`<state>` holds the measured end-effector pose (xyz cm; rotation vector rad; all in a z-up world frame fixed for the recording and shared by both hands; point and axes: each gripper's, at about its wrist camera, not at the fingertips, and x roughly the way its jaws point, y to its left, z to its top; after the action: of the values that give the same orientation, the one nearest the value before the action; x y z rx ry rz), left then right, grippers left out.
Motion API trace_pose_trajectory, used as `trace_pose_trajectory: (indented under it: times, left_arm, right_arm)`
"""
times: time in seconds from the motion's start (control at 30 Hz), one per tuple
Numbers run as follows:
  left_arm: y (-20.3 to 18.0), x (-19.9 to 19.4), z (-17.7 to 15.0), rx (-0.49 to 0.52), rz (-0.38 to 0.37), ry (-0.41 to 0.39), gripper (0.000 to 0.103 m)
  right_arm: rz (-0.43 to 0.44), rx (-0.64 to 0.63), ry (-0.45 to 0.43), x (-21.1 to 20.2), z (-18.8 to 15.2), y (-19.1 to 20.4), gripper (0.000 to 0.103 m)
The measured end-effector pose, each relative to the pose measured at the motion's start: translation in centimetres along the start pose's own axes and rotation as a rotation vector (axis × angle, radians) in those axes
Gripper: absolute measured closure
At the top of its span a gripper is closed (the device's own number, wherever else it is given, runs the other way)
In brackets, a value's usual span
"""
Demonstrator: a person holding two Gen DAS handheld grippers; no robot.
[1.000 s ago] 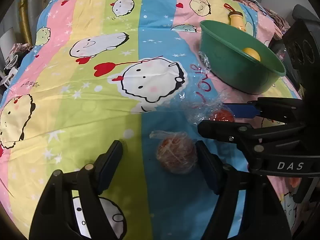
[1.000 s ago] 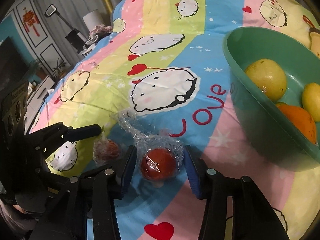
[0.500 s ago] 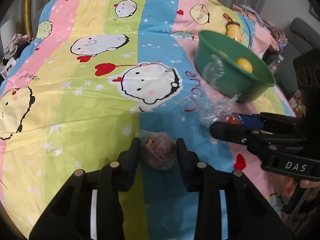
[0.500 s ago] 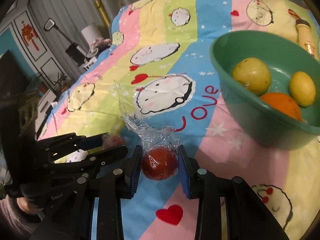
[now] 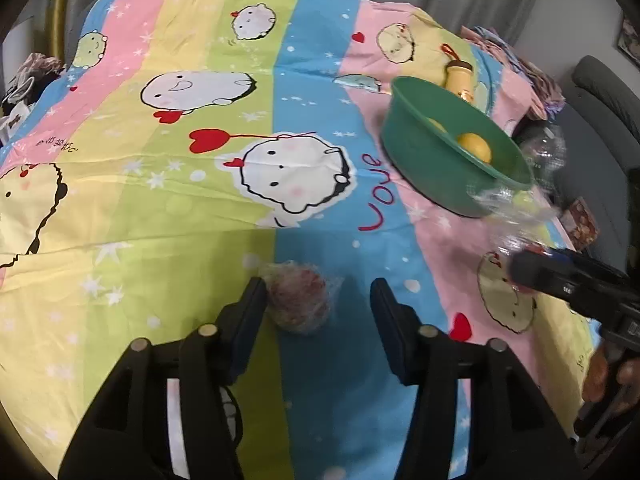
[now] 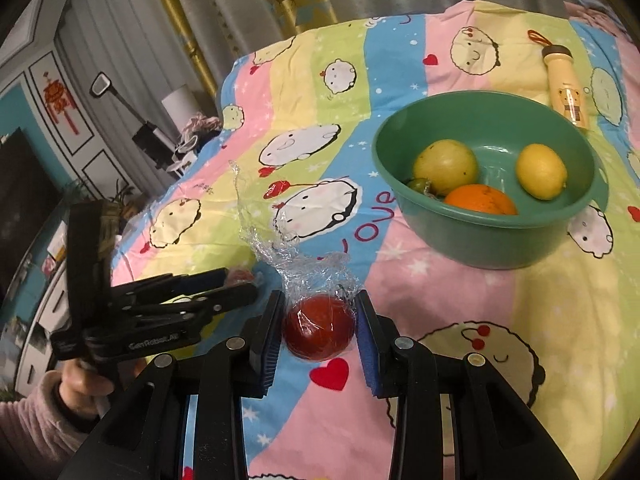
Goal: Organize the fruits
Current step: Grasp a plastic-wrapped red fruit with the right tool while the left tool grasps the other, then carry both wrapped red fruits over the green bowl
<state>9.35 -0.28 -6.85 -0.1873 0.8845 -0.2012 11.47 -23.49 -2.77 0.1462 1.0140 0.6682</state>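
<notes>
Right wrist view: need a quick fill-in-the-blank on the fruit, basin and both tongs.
1. The right tongs are shut on a plastic-wrapped ____ fruit.
2. The green basin holds a pale pear, an orange and a ____ lemon.
3. The left tongs are ____, with the other wrapped fruit against one finger.

Missing words: red; yellow; open

Even, soft indoor light; strong fisheye bending and dark corners; right tool motion-blurred beside the sharper green bowl; faint shadows
</notes>
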Motion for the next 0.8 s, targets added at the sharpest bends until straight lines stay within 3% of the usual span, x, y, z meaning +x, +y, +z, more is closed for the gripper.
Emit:
trace_pose_trajectory:
  times: [0.1,0.23,0.8]
  left_arm:
    - [0.1,1.3,-0.3,-0.002,0.029,0.034,0.051]
    - [0.7,1.0,-0.2,-0.028,0.028,0.009,0.07]
    - [-2.9,-3.3,0.0,0.048,-0.024,-0.09,0.07]
  right_arm:
    - [0.008,0.0,-0.012,-0.5,-0.2,-0.1,0.067]
    - [0.027,-0.002,-0.027,-0.9,-0.4,-0.3,0.067]
    - [0.071,0.031,-0.093,-2.8,-0.8,-1.7,0.067]
